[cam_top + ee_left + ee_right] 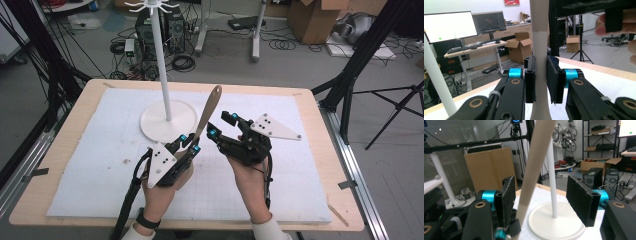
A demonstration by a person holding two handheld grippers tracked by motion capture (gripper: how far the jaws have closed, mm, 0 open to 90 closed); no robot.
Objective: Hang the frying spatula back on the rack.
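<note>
A wooden spoon (209, 110) stands tilted, its long handle pointing up and to the right. My left gripper (189, 144) is shut on the handle low down; in the left gripper view the pale handle (539, 45) is pinched between both pads of that gripper (540, 80). My right gripper (222, 125) sits just right of the spoon and is open. In the right gripper view the handle (535, 167) passes between the spread jaws of this gripper (544, 197), close to the left pad. A white hook stand (161, 60) rises from its round base (155, 125) behind both grippers.
A white mat (100, 165) covers the wooden table (70, 130). The stand's pole (552, 182) and base (559, 225) lie just beyond the right gripper. Past the table are a computer tower (150, 30), cables, cardboard boxes (312, 20) and a tripod (395, 107).
</note>
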